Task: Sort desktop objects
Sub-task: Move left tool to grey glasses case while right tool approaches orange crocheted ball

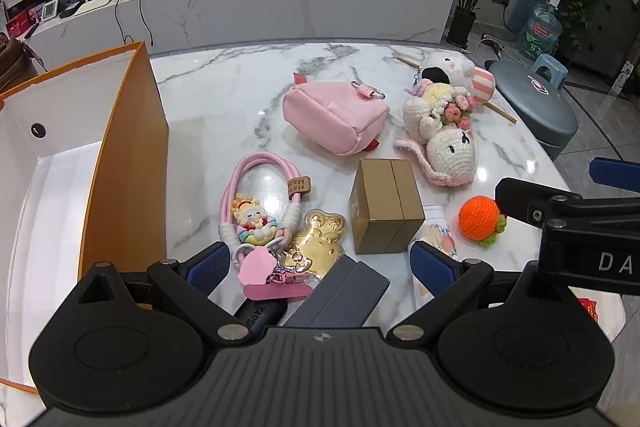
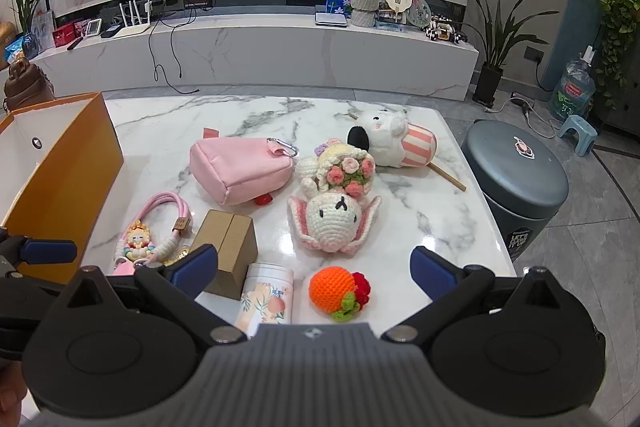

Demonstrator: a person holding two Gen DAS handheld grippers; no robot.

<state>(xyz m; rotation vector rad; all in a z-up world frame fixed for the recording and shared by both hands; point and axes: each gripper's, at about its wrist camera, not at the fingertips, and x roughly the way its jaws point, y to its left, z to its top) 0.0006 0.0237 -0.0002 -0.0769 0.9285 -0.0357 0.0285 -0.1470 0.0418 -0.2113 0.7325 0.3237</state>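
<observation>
Right now, through your left wrist camera, your left tongs (image 1: 320, 261) stand spread wide and hold nothing, tipped down over the near clutter: a pink looped cord strap with a small doll charm (image 1: 256, 199), a gold embossed bear-shaped plaque (image 1: 318, 241) and a dark grey folded case (image 1: 340, 297). That wide spread probably suits these, since they lie flat and overlap. The open orange cardboard box with a white inside (image 1: 124, 163) stands at the left edge, touching the surface, likely as the place for sorted things. A gold-brown square cardboard box (image 1: 386, 207) sits upright near the middle, with a soft pink fabric pouch (image 1: 334, 117) on its side behind it. The surface is glossy white marble with grey veins (image 1: 224, 83), so hard things may slide on it.

Through your right wrist camera, your right tongs (image 2: 316, 269) are likewise at full width and empty. Between the blue pads lie a white cylindrical tin with a peach print (image 2: 266, 297) and an orange crocheted fruit with green leaves (image 2: 340, 289), both near the front edge. Beyond them a white and pink crocheted bunny (image 2: 334, 223) lies flat, touching a crocheted doll with a flower bouquet (image 2: 340, 171); a white plush dog in a striped cup (image 2: 394, 141) rests behind. Around you, a dark television hangs above a long marble cabinet, with potted plants and a grey round stool (image 2: 516, 171) beside the surface.
</observation>
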